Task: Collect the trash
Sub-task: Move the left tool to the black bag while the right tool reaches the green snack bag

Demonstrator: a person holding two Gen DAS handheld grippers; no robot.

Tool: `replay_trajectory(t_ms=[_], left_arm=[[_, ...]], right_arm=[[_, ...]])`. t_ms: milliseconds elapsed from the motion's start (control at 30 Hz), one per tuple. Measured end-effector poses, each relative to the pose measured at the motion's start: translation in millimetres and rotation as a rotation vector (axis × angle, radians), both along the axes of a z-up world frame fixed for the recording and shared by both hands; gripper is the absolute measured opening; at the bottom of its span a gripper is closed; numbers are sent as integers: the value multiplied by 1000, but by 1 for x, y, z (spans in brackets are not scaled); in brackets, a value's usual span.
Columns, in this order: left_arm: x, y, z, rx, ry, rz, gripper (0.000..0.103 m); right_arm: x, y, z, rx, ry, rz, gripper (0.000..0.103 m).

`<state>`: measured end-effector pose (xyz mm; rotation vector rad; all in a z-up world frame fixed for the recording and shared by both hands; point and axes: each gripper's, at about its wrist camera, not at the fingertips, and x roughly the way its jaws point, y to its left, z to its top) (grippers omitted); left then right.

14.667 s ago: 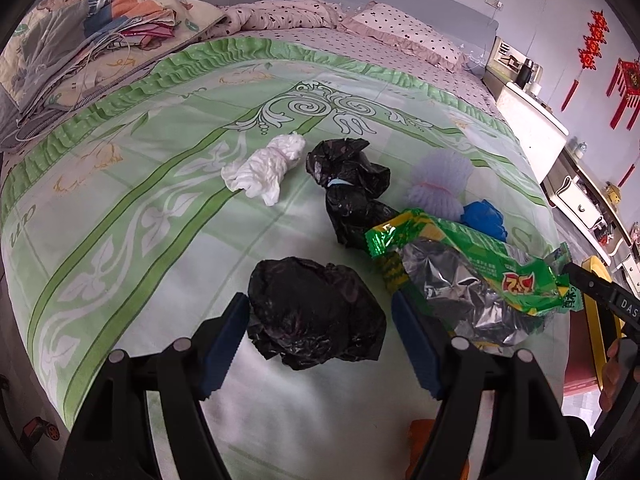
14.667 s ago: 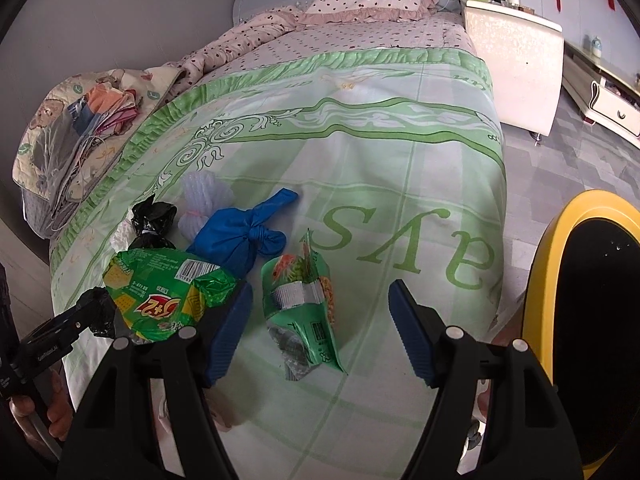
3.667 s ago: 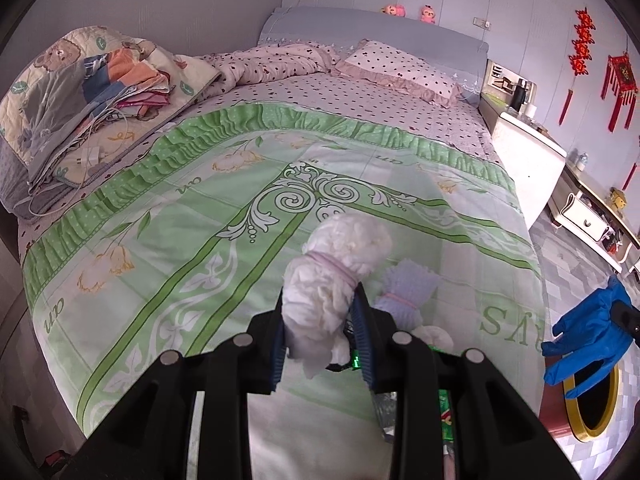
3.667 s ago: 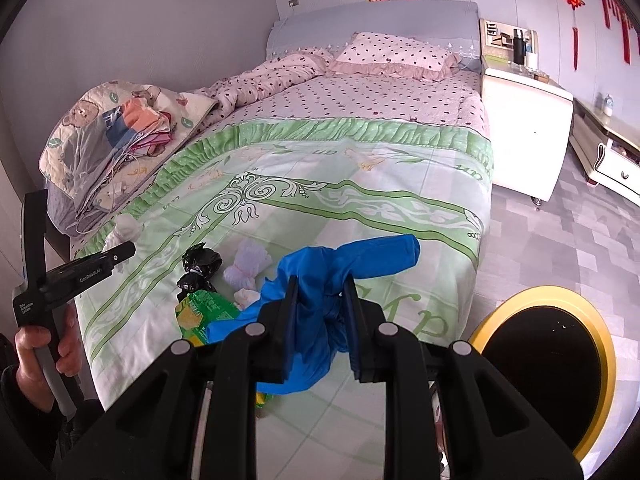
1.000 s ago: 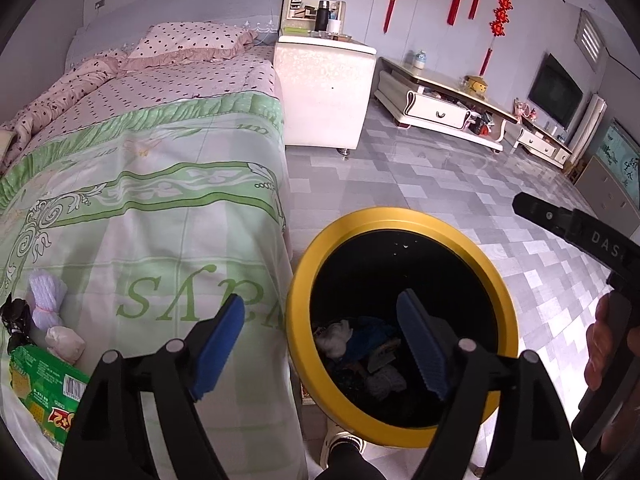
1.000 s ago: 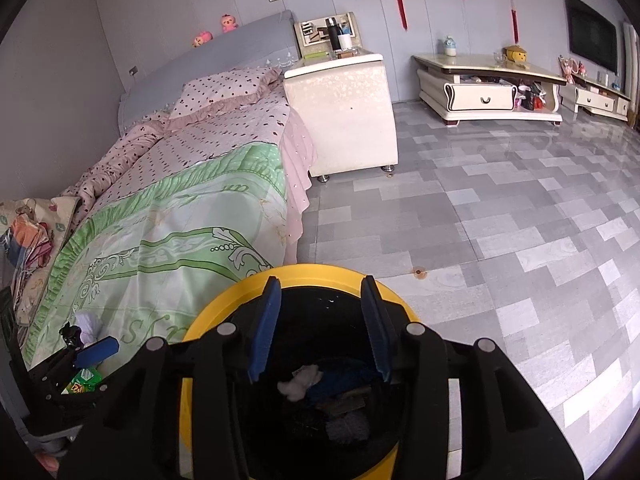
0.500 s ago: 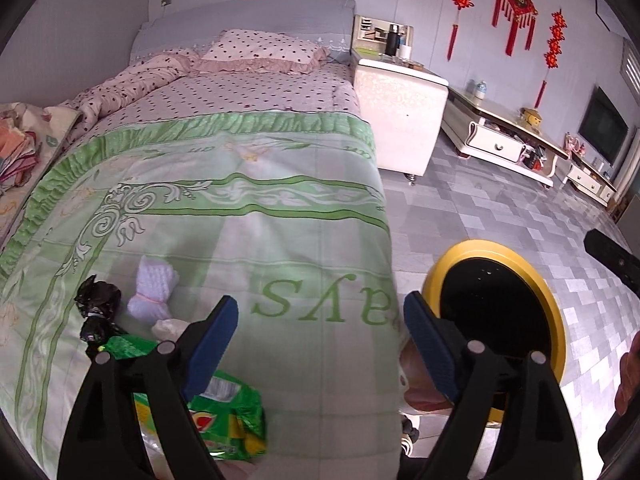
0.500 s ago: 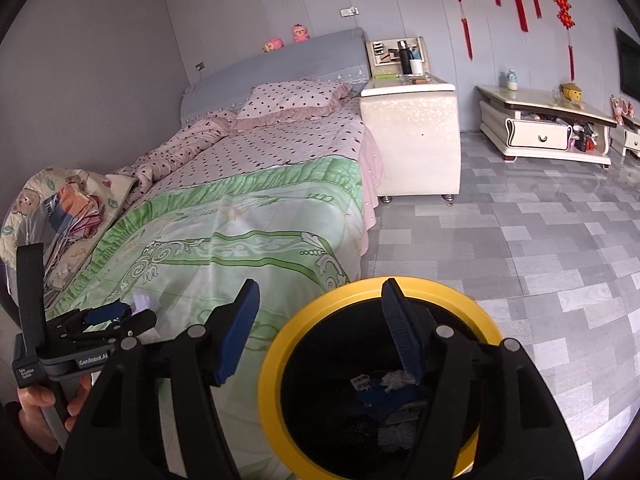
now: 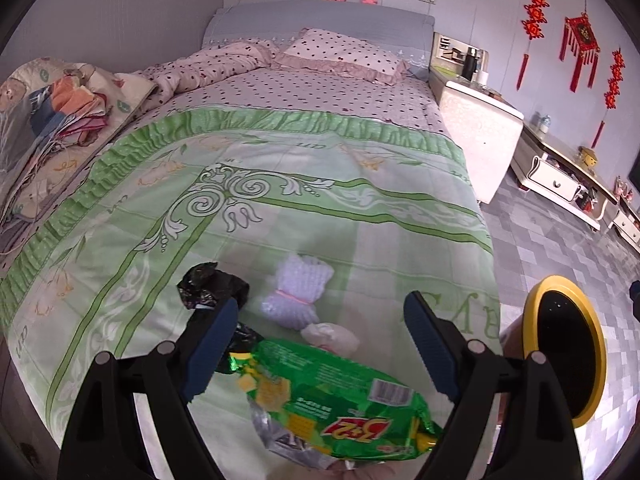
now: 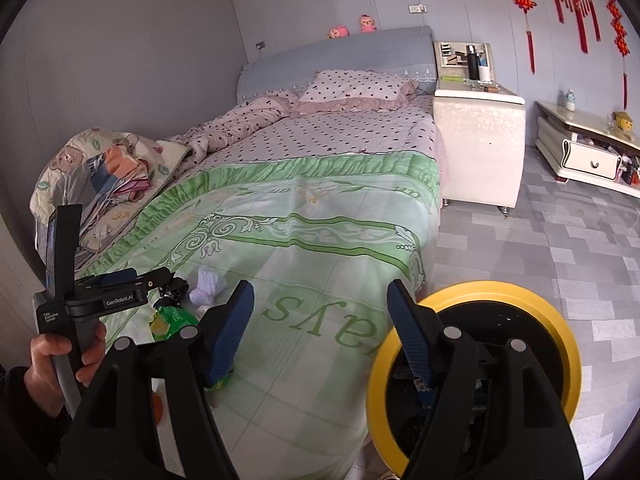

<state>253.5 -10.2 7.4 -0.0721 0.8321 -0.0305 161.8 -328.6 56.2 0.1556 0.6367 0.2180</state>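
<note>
Both hand-held grippers have swung away from the yellow bin (image 10: 472, 296) and back over the bed (image 9: 280, 200) with nothing in them, so the last two pieces are dropped and another pick-up is due. Between the left hand-held gripper (image 9: 320, 344)'s wide-spread pads lies the green snack bag (image 9: 332, 404), untouched; just beyond it sit a small wad (image 9: 330, 336), a white bundle (image 9: 298, 292) and a black bag (image 9: 212, 284). Right hand-held gripper (image 10: 320, 332) is empty, jaws opening, with the bin just to its right.
</note>
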Motion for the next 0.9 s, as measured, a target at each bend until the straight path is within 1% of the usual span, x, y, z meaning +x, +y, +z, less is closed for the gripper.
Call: replay_trajectory(t_ms=[233, 467, 667, 900], left_arm=[[11, 54, -16, 0, 33, 99, 81], [22, 90, -41, 0, 78, 164, 81], [33, 104, -63, 6, 109, 182, 81], [50, 113, -85, -6, 144, 199, 81]], right_arm=[[12, 51, -18, -13, 35, 106, 66], [28, 93, -50, -8, 103, 191, 66], [46, 118, -85, 1, 185, 254, 66], [62, 136, -119, 3, 262, 312, 66]])
